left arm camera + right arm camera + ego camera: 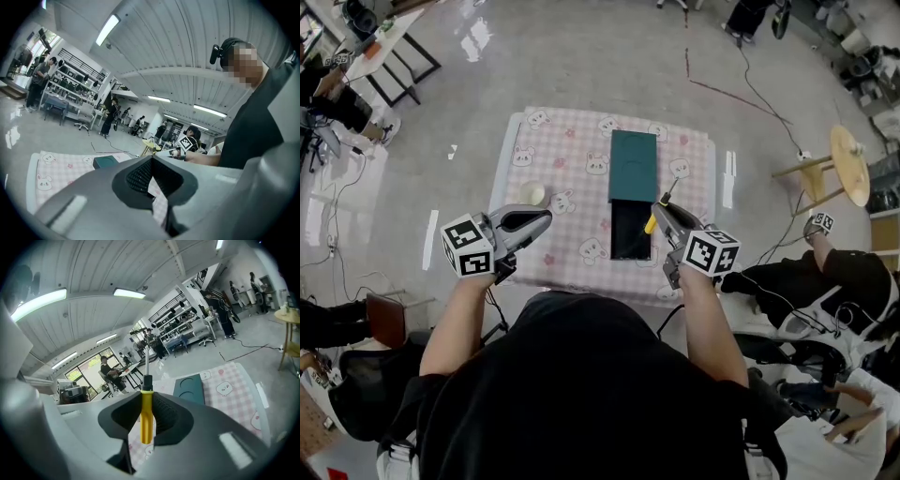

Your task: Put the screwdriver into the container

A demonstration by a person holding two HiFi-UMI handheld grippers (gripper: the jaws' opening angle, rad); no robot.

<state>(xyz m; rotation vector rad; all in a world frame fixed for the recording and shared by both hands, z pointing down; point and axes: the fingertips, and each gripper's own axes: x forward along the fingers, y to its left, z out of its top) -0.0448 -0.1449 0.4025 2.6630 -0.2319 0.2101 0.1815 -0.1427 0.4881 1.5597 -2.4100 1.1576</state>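
A screwdriver (146,413) with a yellow handle and a thin metal shaft sits between the jaws of my right gripper (146,420), shaft pointing up and away. In the head view the right gripper (661,218) holds the screwdriver (653,217) beside the right edge of the container (630,230), a long box whose dark open part lies near me, with a teal sliding lid (633,165) over its far part. My left gripper (540,219) hovers over the table's left side, jaws together with nothing between them. In the left gripper view the left gripper (151,161) is shut.
The pink checked tablecloth (572,187) covers a small table. A small round pale object (532,194) lies just beyond the left gripper. A wooden stool (839,167) stands to the right, a seated person (825,272) close by on the right, and cables run across the floor.
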